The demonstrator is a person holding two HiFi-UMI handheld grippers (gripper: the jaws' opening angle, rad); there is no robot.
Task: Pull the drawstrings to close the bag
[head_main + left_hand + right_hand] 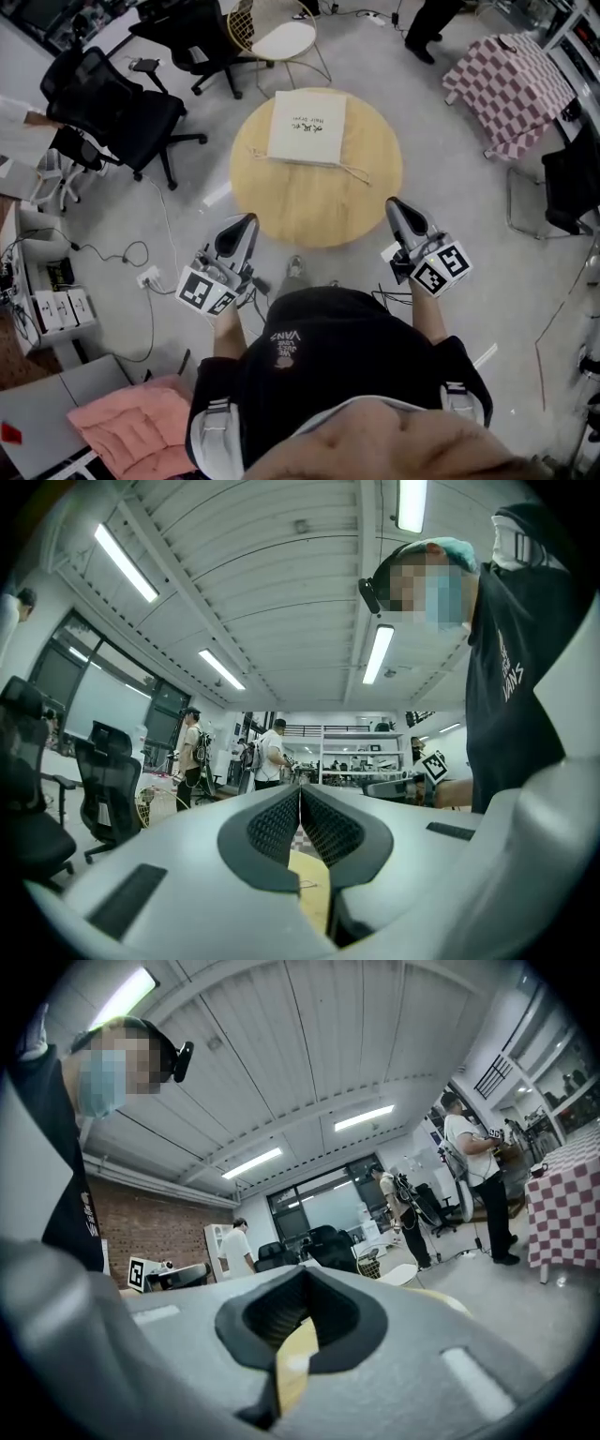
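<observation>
Grey office floor fills our downward view, with black swivel chairs at the far left, a stand draped in red-checked cloth at the far right and a pink cushion near our left foot. At the centre stands a round wooden table. A flat cream bag lies on its far half, printed side up, and its thin drawstrings trail along the near edge of the bag and off toward the right. We hold both tools at the table's near rim, well apart from the bag. The left gripper has its jaws pressed together on nothing, and so does the right gripper. We judge the cords the tricky part: lying flat on the wood, they could slip out of a pinch, and a pull on one side alone might drag the light bag across the table instead of closing it.
</observation>
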